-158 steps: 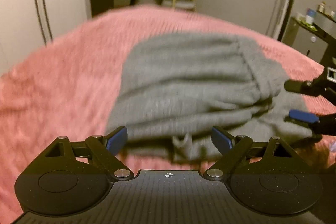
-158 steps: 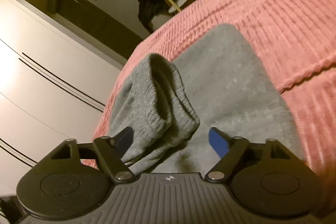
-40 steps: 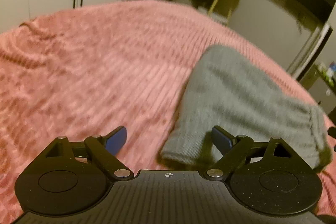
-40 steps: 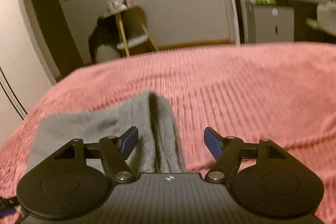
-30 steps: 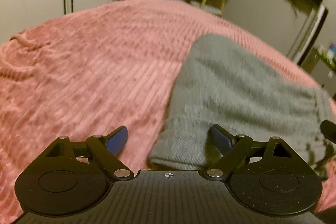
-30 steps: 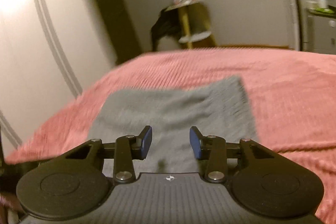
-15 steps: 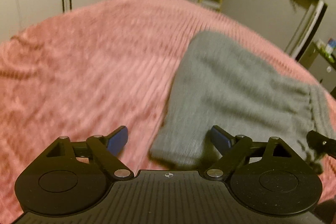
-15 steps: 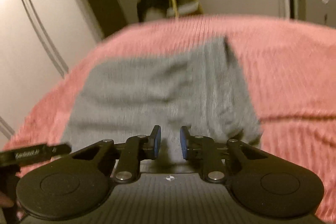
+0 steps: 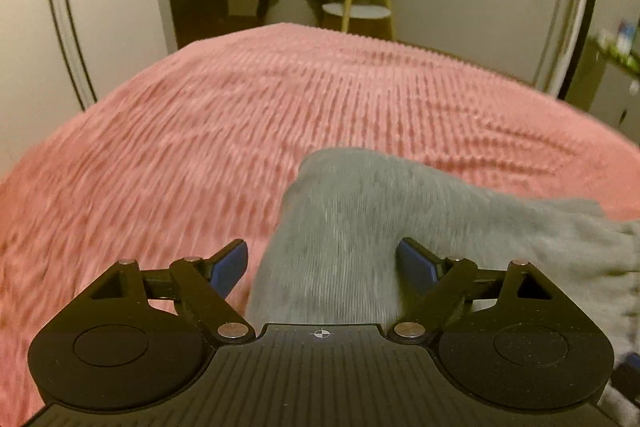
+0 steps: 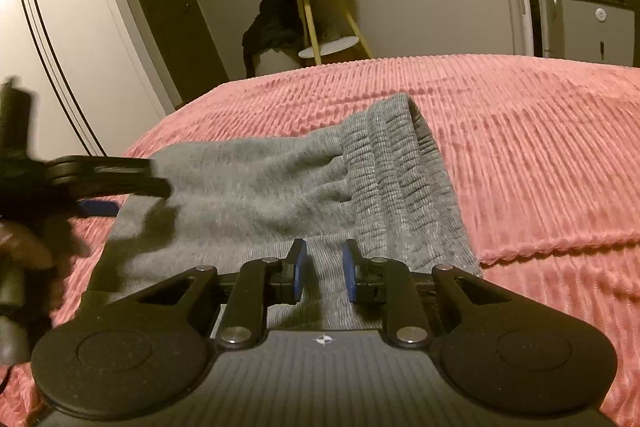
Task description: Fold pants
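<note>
The grey pants (image 10: 280, 187) lie folded in a compact rectangle on the pink bedspread (image 10: 540, 155). Their ribbed waistband (image 10: 400, 167) runs along the right side. My right gripper (image 10: 323, 277) is over the near edge of the pants, its blue pads a narrow gap apart with nothing gripped between them. My left gripper (image 9: 323, 263) is open, its pads straddling the left end of the pants (image 9: 360, 227). The left gripper also shows blurred in the right wrist view (image 10: 100, 187) at the pants' left edge.
The pink ribbed bedspread (image 9: 200, 147) spreads all around the pants. Beyond the bed stand a white wardrobe (image 10: 60, 27), a yellow-legged side table (image 10: 316, 7) with dark clothing on it, and a cabinet (image 10: 592, 23) at the far right.
My left gripper has moved right so the pants' end lies between its open pads. My right gripper's jaws have narrowed from wide open to a small gap over the pants' near edge.
</note>
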